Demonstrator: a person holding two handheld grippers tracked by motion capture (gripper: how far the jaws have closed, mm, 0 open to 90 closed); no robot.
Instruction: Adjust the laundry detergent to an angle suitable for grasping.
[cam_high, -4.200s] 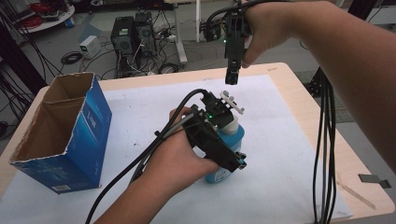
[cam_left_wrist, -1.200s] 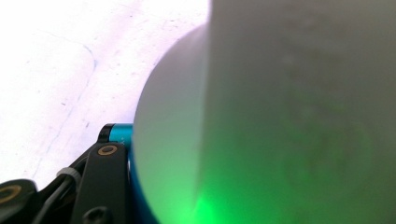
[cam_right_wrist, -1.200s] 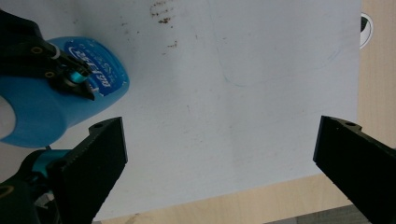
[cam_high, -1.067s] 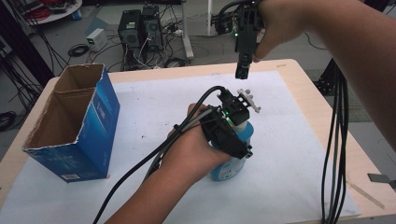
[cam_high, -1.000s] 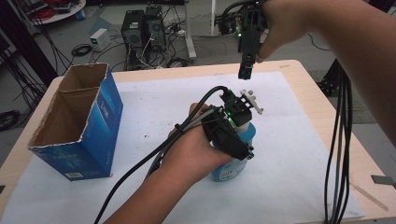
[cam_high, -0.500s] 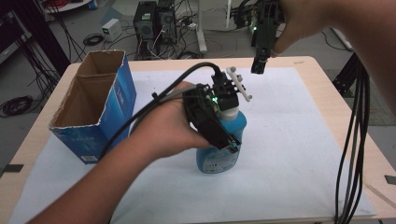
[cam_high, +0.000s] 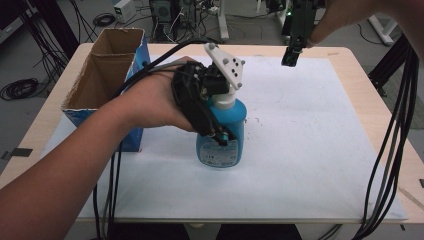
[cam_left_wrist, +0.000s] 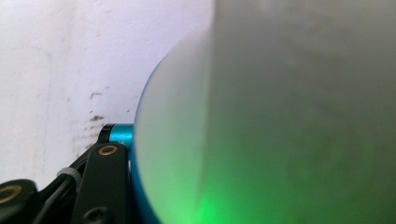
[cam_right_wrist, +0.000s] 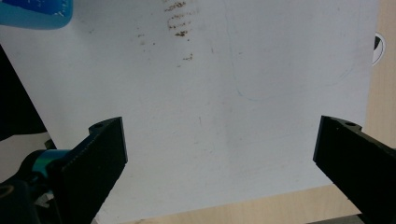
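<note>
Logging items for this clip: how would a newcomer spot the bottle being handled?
Start at the white sheet covering the table. Right of the open cardboard box, the left tool clamps an upright blue bottle. It is the lone blue, white-capped container standing on the sheet.

Light wooden table (cam_high: 372, 112) being covered by white sheet (cam_high: 310, 150). Grey floor (cam_high: 30, 60) being crossed by black cables (cam_high: 20, 89). Computer towers (cam_high: 170, 10) and white table legs (cam_high: 380, 25) being seen beyond far edge. Even light.

Spread fingers (cam_right_wrist: 102, 154), white sheet (cam_right_wrist: 243, 93), blue bottle (cam_right_wrist: 35, 11)
</note>
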